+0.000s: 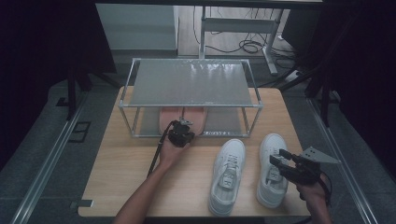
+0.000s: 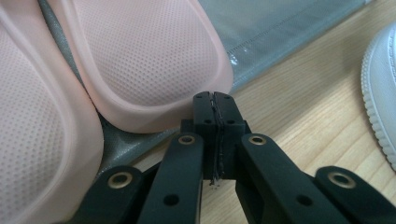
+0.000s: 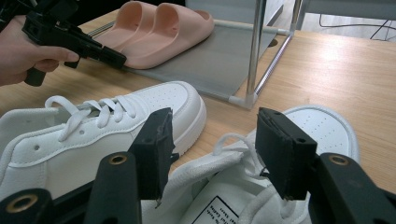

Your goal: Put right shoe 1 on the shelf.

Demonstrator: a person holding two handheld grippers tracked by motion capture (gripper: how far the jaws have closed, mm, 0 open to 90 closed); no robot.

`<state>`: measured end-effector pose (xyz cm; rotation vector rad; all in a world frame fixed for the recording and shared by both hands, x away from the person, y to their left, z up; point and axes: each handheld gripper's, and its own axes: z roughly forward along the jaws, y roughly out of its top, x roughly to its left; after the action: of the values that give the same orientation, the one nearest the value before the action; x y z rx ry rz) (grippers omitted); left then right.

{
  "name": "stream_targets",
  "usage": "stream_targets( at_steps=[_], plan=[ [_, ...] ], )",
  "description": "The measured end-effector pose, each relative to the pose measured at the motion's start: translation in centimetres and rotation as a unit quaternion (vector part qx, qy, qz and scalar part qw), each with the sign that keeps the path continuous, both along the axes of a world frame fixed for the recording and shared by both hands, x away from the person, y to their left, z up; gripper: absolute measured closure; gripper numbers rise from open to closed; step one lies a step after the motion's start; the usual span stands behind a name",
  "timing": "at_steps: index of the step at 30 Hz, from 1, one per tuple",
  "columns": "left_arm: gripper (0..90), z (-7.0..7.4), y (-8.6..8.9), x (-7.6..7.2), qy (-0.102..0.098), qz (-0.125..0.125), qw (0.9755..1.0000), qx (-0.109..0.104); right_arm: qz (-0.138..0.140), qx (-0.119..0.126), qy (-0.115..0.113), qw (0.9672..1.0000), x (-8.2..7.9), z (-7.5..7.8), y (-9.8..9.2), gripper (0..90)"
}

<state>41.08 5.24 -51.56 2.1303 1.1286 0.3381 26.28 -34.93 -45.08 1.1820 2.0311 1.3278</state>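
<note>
Left gripper (image 2: 215, 100): jaws pressed together, nothing between them, tips just at the heel rim of the nearer pink slipper (image 2: 154, 60). The slipper pair (image 1: 182, 119) lies side by side on the lower shelf of the shoe rack (image 1: 191, 84), which stands toward the worktop's (image 1: 126, 172) far edge.

Right gripper (image 3: 212, 140): jaws wide, hovering over the laces of the right-hand white sneaker (image 1: 271, 168), near the worktop's right edge. Second sneaker (image 1: 228, 175) lies just beside it.

Judgement: seating the slippers squarely. Push low on the heel, along the slipper's length, to avoid skewing it.

Materials: slippers soft, foam-like, dimpled footbed, rounded rim. Sneakers smooth white, ribbed sole edge. Rack: metal tubes, grey sheet shelves. Worktop: pale wood grain.
</note>
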Motion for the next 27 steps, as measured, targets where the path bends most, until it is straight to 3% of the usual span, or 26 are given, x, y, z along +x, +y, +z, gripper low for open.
stream_targets(
  at_steps=[6,9,18,27],
  plan=[
    [87.1,0.1,0.0,-0.2,0.003,-0.002,1.0000,0.000,-0.001,0.000,0.000,1.0000,0.0,0.0,0.0,46.7],
    [87.1,0.6,0.3,-0.9,-0.006,-0.006,1.0000,0.000,-0.001,0.000,0.000,1.0000,-0.1,0.0,-0.1,46.7],
    [87.5,2.4,3.7,-6.0,-0.044,-0.020,0.9988,-0.012,-0.003,0.001,-0.001,1.0000,-0.2,0.1,-0.1,46.8],
    [87.1,3.2,7.1,-9.9,-0.053,-0.018,0.9977,-0.039,0.002,-0.003,0.001,1.0000,-0.2,0.0,0.4,46.8]
  ],
)
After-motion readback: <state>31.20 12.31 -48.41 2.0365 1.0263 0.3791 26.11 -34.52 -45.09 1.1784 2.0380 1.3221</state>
